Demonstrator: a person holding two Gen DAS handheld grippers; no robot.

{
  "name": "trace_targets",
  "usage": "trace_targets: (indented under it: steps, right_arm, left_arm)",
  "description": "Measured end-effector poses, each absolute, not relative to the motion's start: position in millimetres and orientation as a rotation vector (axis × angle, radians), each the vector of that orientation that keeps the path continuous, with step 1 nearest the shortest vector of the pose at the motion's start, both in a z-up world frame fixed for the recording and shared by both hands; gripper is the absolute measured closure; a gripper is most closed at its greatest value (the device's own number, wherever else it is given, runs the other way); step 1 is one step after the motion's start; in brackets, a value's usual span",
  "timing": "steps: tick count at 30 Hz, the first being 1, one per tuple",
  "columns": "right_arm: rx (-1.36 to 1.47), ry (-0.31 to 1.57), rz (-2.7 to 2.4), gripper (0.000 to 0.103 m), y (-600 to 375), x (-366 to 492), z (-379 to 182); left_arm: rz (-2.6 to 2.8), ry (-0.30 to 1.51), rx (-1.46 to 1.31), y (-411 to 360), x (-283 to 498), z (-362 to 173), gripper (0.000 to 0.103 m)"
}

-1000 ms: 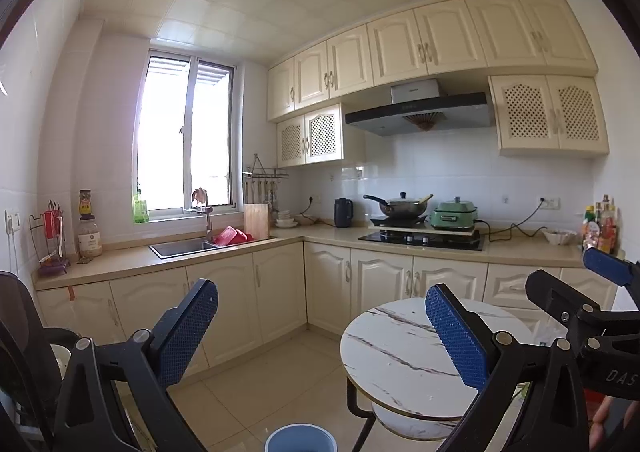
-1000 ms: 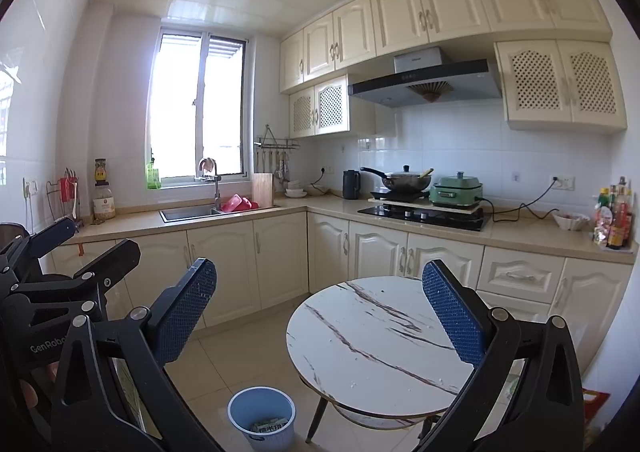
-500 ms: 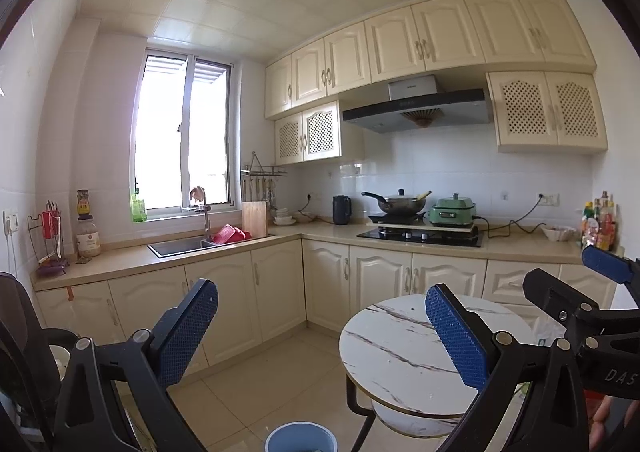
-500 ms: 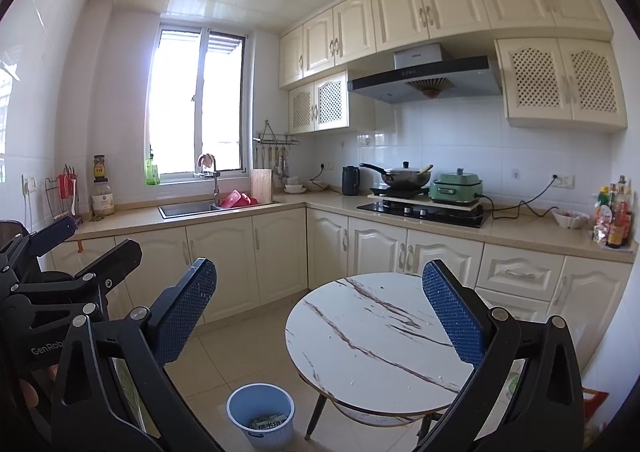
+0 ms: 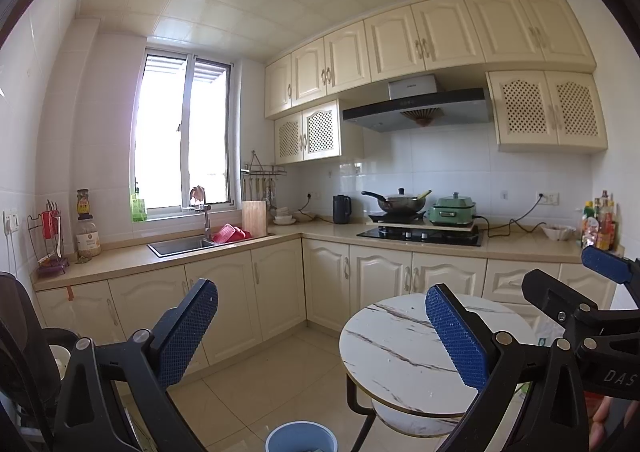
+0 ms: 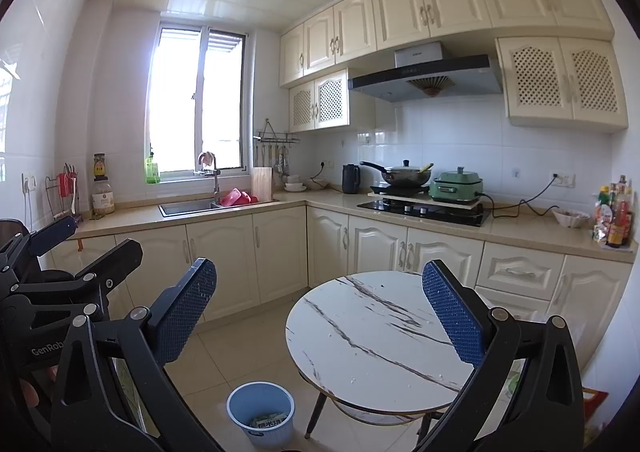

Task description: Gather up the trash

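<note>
Left wrist view: the left gripper [image 5: 320, 336] is held level above the floor, facing the kitchen cabinets, its jaws spread wide and released with nothing between the blue pads [image 5: 186, 336]. The round marble-patterned bench [image 5: 394, 348] stands to the right, partly behind the right-hand pad. The rim of the blue trash bin [image 5: 301, 437] shows at the lower edge, on the tiled floor just left of the bench. The right gripper's black frame enters from the right edge, with a fingertip of the person's hand [image 5: 604, 418] visible below it.

Right wrist view: the right gripper [image 6: 320, 316] is likewise held level and released, jaws wide apart and empty. The bench top, bare apart from small crumbs, lies ahead between the pads and to the right. The trash bin stands on the floor beside the bench's left leg; trash [image 6: 267, 421], a printed wrapper, lies inside it. The left gripper's frame appears at the left edge.
</note>
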State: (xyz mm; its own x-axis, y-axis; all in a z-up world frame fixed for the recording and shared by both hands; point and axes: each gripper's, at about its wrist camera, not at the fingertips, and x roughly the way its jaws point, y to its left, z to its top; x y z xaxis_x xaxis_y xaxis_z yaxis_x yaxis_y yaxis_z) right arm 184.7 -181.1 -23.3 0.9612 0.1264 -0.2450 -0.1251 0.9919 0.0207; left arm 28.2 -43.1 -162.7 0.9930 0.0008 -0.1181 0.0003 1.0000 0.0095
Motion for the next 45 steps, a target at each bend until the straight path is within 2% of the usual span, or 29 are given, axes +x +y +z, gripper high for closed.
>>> trace_targets:
  steps: [45]
  right_arm:
    - [0.006,0.263,0.114,0.000,-181,184,-33]
  left_arm:
    - [-0.022,0.123,0.019,-7,34,-148,0.001]
